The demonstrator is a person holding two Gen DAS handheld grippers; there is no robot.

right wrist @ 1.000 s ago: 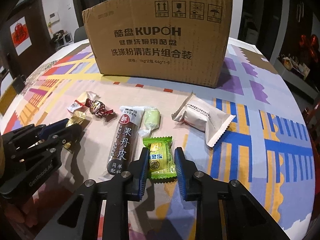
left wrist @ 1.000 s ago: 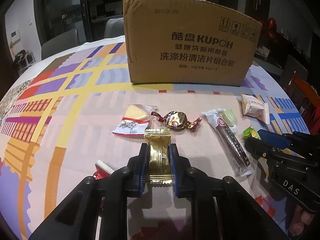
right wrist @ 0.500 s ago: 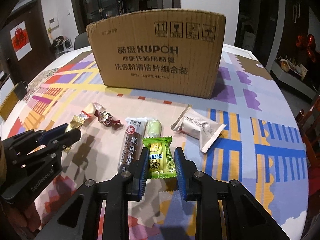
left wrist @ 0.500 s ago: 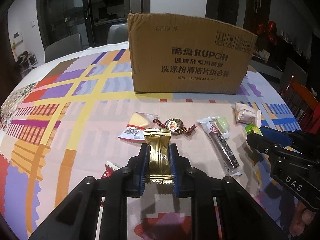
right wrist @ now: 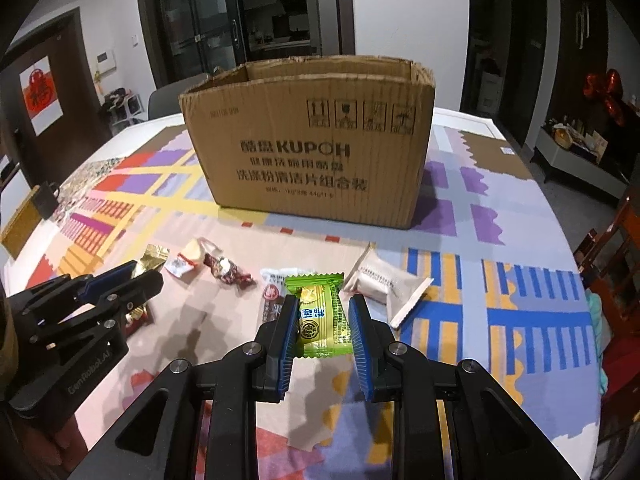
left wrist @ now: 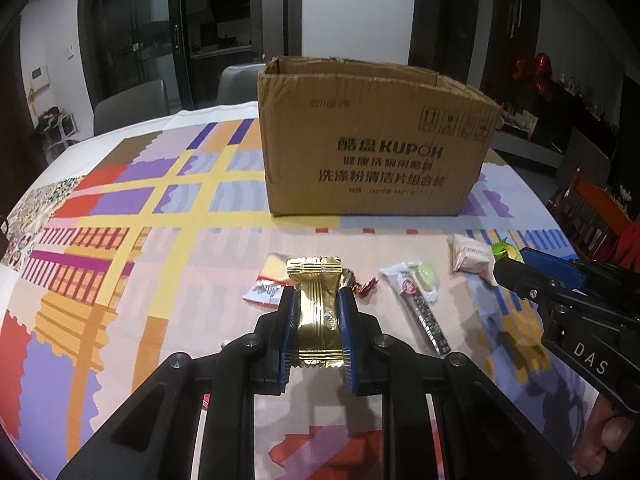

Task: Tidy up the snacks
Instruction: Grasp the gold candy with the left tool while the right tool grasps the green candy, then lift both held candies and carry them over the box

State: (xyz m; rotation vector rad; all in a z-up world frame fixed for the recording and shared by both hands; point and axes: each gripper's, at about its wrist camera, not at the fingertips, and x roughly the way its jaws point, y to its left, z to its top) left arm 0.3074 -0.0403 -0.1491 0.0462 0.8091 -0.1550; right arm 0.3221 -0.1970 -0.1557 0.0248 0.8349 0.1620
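Both grippers are lifted since a sec ago: the table [left wrist: 168, 248] sits lower in each view and the open top of the box [left wrist: 372, 140] is now seen, w/ both snacks carried up off the cloth. The left gripper [left wrist: 316, 304] is clamped on a gold packet [left wrist: 316, 300], held upright between the blue pads, above the table in front of the box. The right gripper [right wrist: 324, 314] is closed on a green packet [right wrist: 318, 312], also raised clear of the table; it is seen at right edge of left view, just beside a white pack [left wrist: 470, 258]. Left on the cloth betw. grippers & box: a yellow-white wrapper [right wrist: 188, 258], a red twist candy [right wrist: 226, 270], a long dark bar [left wrist: 424, 312] w/ a pale green sweet [left wrist: 426, 276] on its top end, and the white pack. The box is stood upright, well apart from the row of snacks.
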